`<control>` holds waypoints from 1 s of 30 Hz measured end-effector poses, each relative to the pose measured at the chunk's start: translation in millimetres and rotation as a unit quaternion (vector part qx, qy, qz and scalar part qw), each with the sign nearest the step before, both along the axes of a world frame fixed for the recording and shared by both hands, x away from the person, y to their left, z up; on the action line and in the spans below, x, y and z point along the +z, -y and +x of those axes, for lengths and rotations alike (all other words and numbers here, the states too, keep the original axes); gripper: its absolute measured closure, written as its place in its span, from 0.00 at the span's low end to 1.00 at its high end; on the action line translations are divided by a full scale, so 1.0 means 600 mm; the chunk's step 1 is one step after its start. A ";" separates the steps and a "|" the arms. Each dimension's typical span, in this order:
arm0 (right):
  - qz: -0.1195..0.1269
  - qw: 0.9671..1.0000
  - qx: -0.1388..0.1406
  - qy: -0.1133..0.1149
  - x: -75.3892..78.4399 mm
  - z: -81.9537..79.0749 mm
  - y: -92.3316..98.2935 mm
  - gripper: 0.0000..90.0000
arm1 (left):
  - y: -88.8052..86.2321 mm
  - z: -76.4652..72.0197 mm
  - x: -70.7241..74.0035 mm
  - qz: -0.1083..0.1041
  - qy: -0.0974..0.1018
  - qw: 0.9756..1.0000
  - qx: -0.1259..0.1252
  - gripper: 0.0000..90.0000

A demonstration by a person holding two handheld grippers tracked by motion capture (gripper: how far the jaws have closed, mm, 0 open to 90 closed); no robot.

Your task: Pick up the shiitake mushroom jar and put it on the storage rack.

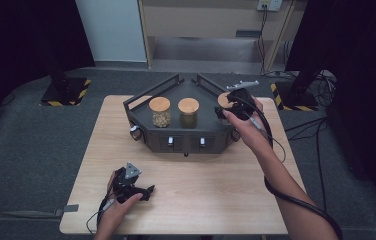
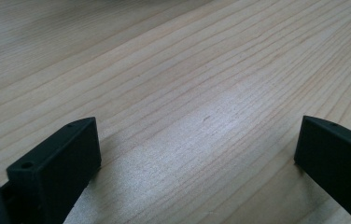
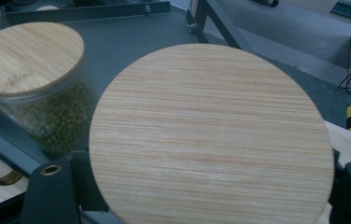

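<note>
right gripper (image 1: 232,106) jaws straddle the bamboo lid (image 3: 208,135) of the jar at the right end of the dark tray (image 1: 176,142), grip not yet confirmed; left gripper (image 1: 143,191) rests wide open on the table (image 2: 173,70) before the tray. two jars (image 1: 159,111) stand untouched, lids on.

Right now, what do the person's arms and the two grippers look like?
Both grippers are black, each with two flat, blocky jaws. The left gripper carries a grey three-cornered plate on top, as does the right gripper. A black cable trails along each forearm. No sleeves are visible.
</note>
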State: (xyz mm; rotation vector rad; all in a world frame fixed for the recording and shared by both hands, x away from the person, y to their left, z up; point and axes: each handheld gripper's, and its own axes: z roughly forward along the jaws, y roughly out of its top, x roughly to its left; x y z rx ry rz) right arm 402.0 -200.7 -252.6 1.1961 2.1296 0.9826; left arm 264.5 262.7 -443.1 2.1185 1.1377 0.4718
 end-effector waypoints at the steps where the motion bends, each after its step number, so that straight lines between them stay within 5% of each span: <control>1: 0.001 1.000 -0.001 0.000 0.000 0.002 -0.001 0.29 | 0.000 0.000 0.000 0.000 0.000 1.000 0.000 0.00; 20: 0.015 1.000 -0.003 -0.014 -0.015 0.036 -0.019 0.29 | 0.000 0.000 0.000 0.000 0.000 1.000 0.000 0.00; 30: 0.001 1.000 -0.010 -0.015 -0.027 0.041 -0.028 0.29 | 0.000 0.000 0.000 0.000 0.000 1.000 0.000 0.00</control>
